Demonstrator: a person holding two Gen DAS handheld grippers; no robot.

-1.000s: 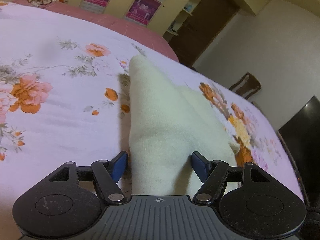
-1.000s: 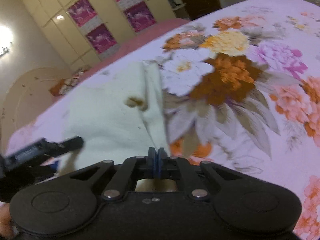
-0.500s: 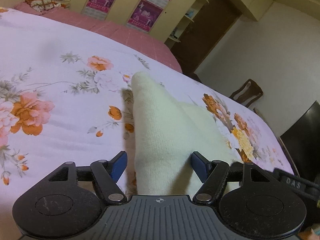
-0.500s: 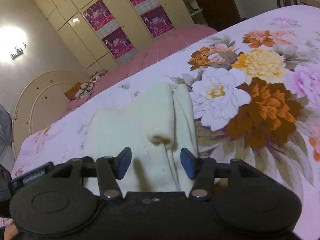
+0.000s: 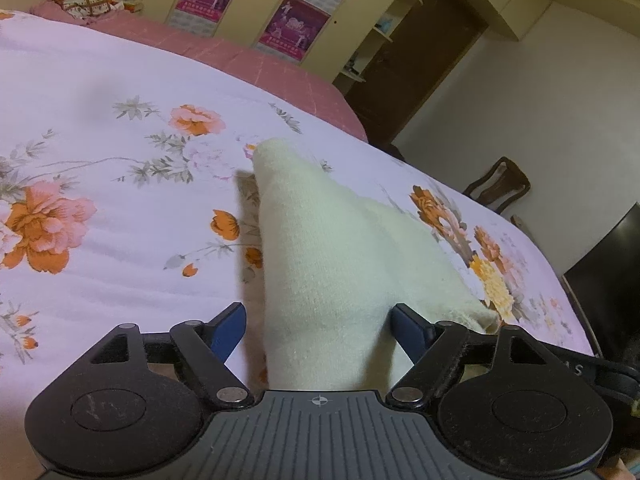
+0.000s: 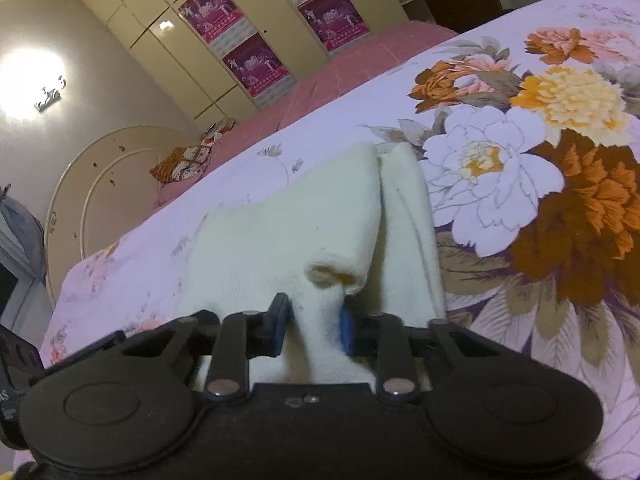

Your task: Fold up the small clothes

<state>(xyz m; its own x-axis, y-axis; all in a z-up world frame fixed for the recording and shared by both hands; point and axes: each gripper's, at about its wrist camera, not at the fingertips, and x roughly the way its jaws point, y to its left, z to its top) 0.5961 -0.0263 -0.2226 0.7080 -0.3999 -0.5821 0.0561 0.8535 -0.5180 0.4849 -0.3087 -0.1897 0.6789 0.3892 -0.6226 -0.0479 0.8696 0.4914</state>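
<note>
Cream knit cloth, a small garment (image 5: 320, 248), lies on the flowered bedspread (image 5: 100, 160). In the left wrist view its long axis runs away from the camera, narrowing to a rounded end near a pale pink flower print; the near end passes between the fingers of the left gripper (image 5: 318, 330). Those blue-tipped fingers stand wide apart, one on each side of the cloth, and neither is pressing it.

In the right wrist view the garment (image 6: 288, 232) again stretches away from the camera toward the wardrobe (image 6: 240, 40), with a second narrow strip lying just beside it on the right. A rolled, open cuff sits close ahead of the right gripper (image 6: 313, 326), whose fingers have a fold of the cloth between them, both blue pads touching the fabric.

A patterned cushion (image 6: 184, 162) lies at the far end of the bed.
</note>
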